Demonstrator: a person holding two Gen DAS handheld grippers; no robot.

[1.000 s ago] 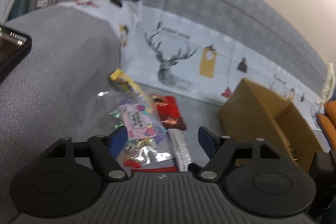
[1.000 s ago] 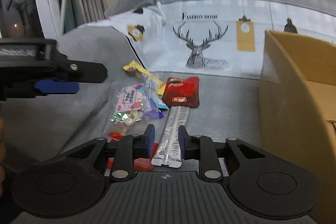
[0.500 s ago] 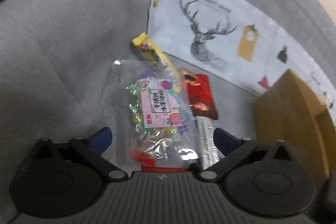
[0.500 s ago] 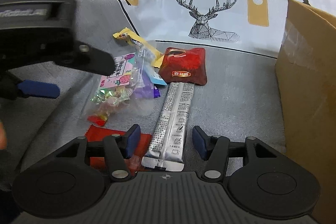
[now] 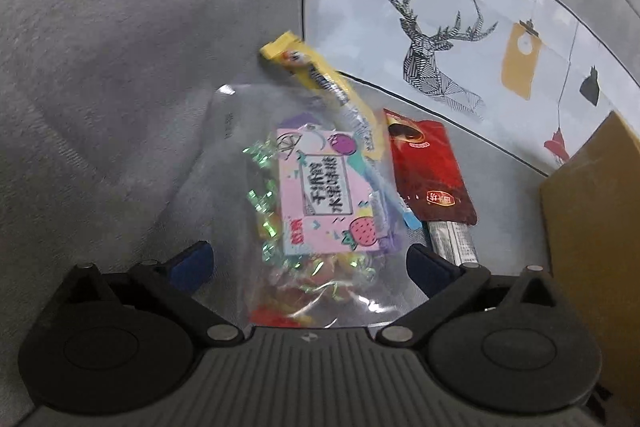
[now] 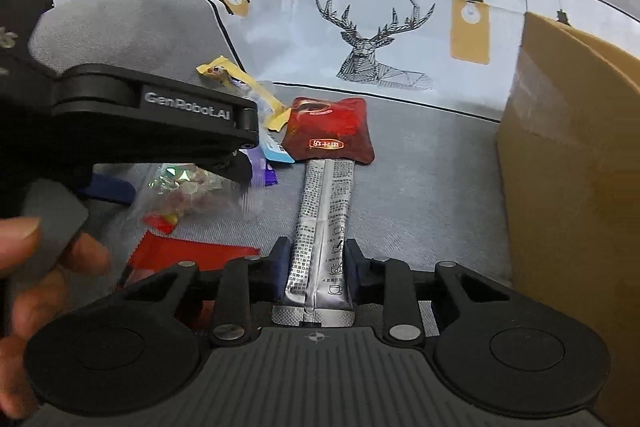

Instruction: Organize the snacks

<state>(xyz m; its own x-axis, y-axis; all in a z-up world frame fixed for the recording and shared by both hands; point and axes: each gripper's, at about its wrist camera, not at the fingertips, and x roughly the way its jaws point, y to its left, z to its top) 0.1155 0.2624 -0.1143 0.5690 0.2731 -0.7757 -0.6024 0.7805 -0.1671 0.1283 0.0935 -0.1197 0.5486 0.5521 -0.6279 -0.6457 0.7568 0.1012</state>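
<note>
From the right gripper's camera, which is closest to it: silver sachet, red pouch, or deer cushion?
1. Silver sachet, between the right gripper fingers, which have just been closing.
2. Red pouch, just beyond the sachet's far end.
3. Deer cushion, at the back.

Both wrist cameras look steeply down, close, sharing the snack pile point(image 5: 320, 195).

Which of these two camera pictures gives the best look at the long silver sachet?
The right wrist view: the silver sachet lies almost fully visible between the right gripper fingers. The left wrist view shows only a short piece below the red packet.
</note>
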